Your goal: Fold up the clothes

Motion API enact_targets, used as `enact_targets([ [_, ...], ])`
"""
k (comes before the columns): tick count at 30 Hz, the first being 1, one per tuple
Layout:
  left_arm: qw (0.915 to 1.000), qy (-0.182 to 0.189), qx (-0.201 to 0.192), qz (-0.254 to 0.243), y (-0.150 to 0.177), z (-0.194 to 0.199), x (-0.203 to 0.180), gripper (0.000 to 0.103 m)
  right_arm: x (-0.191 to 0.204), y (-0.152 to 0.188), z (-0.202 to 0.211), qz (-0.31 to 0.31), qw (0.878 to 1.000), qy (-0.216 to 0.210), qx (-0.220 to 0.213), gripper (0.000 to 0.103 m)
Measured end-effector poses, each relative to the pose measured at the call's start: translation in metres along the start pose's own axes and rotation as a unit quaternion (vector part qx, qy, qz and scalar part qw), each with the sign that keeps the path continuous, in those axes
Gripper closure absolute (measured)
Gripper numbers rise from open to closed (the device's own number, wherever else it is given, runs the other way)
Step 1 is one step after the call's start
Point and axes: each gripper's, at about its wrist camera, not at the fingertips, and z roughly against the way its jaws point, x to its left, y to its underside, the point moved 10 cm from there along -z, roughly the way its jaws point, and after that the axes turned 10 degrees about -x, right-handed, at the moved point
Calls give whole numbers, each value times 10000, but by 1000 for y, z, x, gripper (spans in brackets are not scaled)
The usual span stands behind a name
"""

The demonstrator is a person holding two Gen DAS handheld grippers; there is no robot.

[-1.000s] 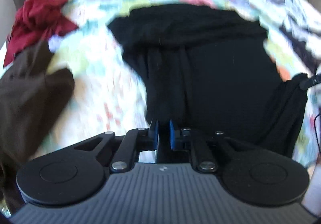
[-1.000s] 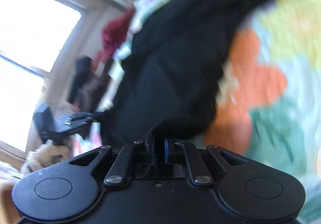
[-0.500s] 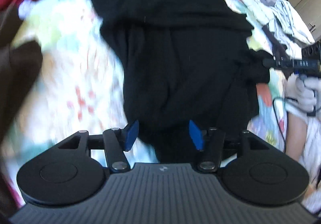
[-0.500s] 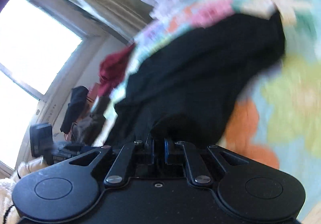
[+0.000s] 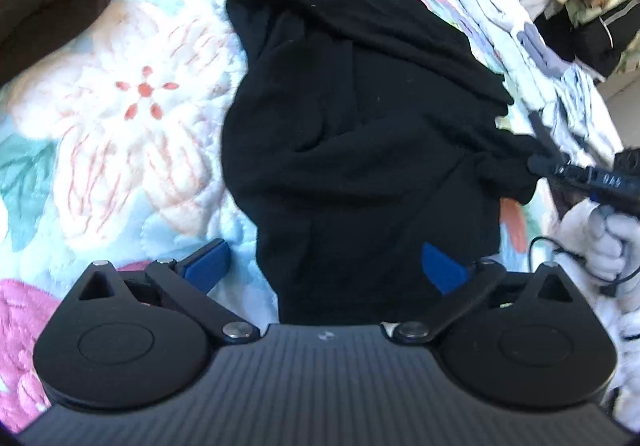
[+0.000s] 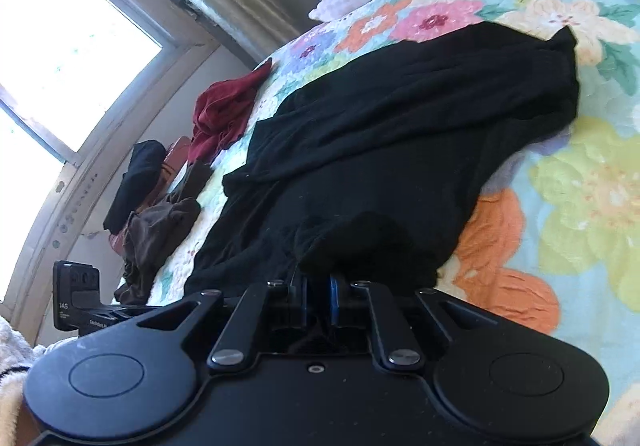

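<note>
In the left wrist view, a black garment [image 5: 352, 150] is seen spread in loose folds over a floral quilt [image 5: 132, 118]. The left gripper [image 5: 326, 266] is held just above the garment's near edge; its jaws have just been opening and now stand wide apart, with the cloth lying between the blue pads [image 5: 208, 264] but not pressed by them. At the right edge, a bunched corner of the garment is pinched by the right gripper [image 5: 538, 166], which is carried by a gloved hand [image 5: 612, 246]. A brown garment [image 5: 48, 2] is seen at the upper left, and a stack of pale folded clothes [image 5: 520, 34] at the upper right.

In the right wrist view, the right gripper [image 6: 316, 300] is seen closed on a gathered fold of the black garment [image 6: 400, 150]. A dark red garment [image 6: 224, 114] is seen near the window [image 6: 60, 46].
</note>
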Motion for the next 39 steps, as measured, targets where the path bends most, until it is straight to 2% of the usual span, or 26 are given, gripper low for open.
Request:
enact_targets([
  [1,10000,-26,-25,-30,-1,-1,-2,1,-2,0,1,1,10000,26,-36,89],
  [3,9999,-123,-83,-44,-5,-4,-6,16,-3,-1,2,-42,9999,53,-107,88],
  [4,9996,-240,-118,-55,-7,-4,-5,40,-5,-2,3,-45,9999,69,-138,88],
  [5,9993,-343,-138,-55,-9,-3,-3,70,-6,-2,4,-37,9998,88,-161,87],
  [7,9995,-248,-140,127,-14,-1,1,97,-8,1,6,-28,9998,98,-176,87],
  [9,9996,-22,-286,-1,-21,2,-7,97,-10,2,7,-61,9998,69,-188,87],
  [11,9988,-63,-303,-372,-32,2,-19,97,-11,2,8,-24,9997,58,-229,87],
  [16,9982,110,-434,-411,-82,2,-36,97,-9,-13,15,-139,9984,-108,-537,88],
  [19,9965,310,-661,-397,-122,4,-46,97,-12,-33,14,-206,9973,-64,-695,88],
  [22,9892,229,-864,-1158,-155,-3,-60,97,-14,-69,9,-68,9966,20,-815,88],
  [23,9882,211,-911,-1217,-165,-7,-62,97,-15,-82,9,62,9962,39,-864,89],
  [26,9899,256,-1118,-830,-182,-21,-67,98,-26,-113,5,255,9952,114,-934,89],
  [29,9868,268,-1484,-586,-184,-40,-75,98,-50,-122,0,160,9953,224,-929,90],
  [32,9857,15,-1648,-362,-167,-57,-66,97,-72,-110,-3,-91,9966,247,-782,90],
  [35,9872,-138,-1582,-143,-156,-51,-57,96,-65,-87,3,-50,9988,-40,-479,86],
  [37,9837,-342,-1759,-164,-157,-38,-47,93,-50,-69,4,79,9992,-297,-249,80],
  [39,9831,-443,-1760,232,-158,-30,-31,84,-39,-58,-2,124,9990,-423,-45,66],
])
